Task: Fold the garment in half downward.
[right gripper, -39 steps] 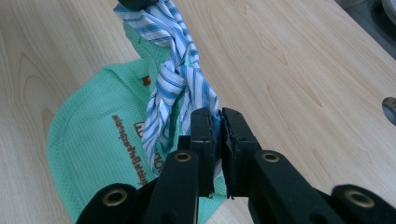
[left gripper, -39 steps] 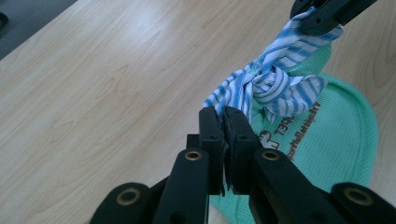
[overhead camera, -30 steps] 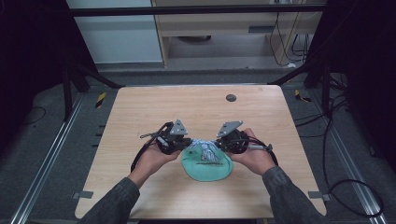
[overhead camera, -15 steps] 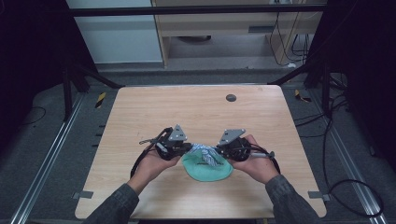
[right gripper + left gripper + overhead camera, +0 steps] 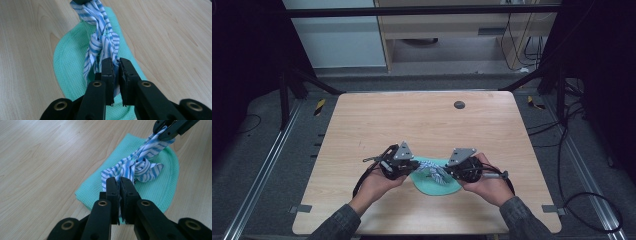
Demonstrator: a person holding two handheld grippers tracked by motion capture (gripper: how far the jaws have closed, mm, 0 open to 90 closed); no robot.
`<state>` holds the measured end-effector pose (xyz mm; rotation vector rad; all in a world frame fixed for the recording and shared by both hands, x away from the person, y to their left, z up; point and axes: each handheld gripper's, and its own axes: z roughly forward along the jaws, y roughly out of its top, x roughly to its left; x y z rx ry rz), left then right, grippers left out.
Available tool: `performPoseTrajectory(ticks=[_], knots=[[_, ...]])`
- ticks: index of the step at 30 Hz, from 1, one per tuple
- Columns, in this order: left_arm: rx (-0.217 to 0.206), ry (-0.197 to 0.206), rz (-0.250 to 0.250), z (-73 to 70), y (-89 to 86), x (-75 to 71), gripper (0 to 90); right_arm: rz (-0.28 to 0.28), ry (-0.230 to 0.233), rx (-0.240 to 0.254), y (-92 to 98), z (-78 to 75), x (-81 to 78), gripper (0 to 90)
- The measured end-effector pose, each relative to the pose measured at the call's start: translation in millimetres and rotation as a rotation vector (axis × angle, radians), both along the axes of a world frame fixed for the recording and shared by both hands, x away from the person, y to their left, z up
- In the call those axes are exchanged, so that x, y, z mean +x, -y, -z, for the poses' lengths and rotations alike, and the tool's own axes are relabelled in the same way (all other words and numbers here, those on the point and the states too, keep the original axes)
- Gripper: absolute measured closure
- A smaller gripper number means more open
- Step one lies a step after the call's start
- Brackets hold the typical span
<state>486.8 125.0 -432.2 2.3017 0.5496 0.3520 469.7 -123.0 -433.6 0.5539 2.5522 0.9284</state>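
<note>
light wood table [image 5: 422, 125], dark room behind. green cloth [image 5: 434, 184] flat near front edge, striped cloth [image 5: 432, 171] knotted on top. left gripper [image 5: 408, 167] & right gripper [image 5: 451, 172] each clamped on an end. knot looks tied; prob just tightening + release left.

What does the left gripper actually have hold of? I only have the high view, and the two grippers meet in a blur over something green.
Observer: The left gripper is shut on one end of a blue-and-white striped cloth.
Operator: And the right one?
Observer: The right gripper is shut on the other end of that cloth.
Operator: Is the cloth just stretched flat between them?
Observer: No, it is twisted, with a knot-like bunch midway, above the green waffle-weave towel.
Operator: Is either gripper holding the towel?
Observer: It seems not; the towel lies flat on the wooden table.
</note>
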Motion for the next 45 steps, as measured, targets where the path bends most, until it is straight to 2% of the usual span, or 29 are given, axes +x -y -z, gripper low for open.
performPoseTrajectory(ticks=[16, 25, 29, 35, 45], knots=[[-0.014, -0.02, 0.018, 6.6, -3.6, -7.7, 83.8, -0.013, -0.021, 0.003, -1.1, 8.3, -10.8, 79.7], [0.006, -0.022, 0.03, 14.4, -4.7, -14.2, 85.3, -0.023, -0.032, 0.0, -1.6, 10.9, -17.2, 78.4], [-0.005, -0.033, 0.026, 19.0, -5.0, -17.3, 85.8, -0.025, -0.033, 0.004, -1.9, 12.6, -20.1, 77.0], [0.016, -0.043, 0.038, 23.0, -3.9, -21.0, 87.1, -0.029, -0.04, -0.001, -1.1, 15.0, -24.1, 75.8], [0.018, -0.036, 0.056, 24.1, -3.5, -29.7, 87.3, -0.025, -0.055, 0.0, 2.7, 21.9, -34.4, 74.4]])
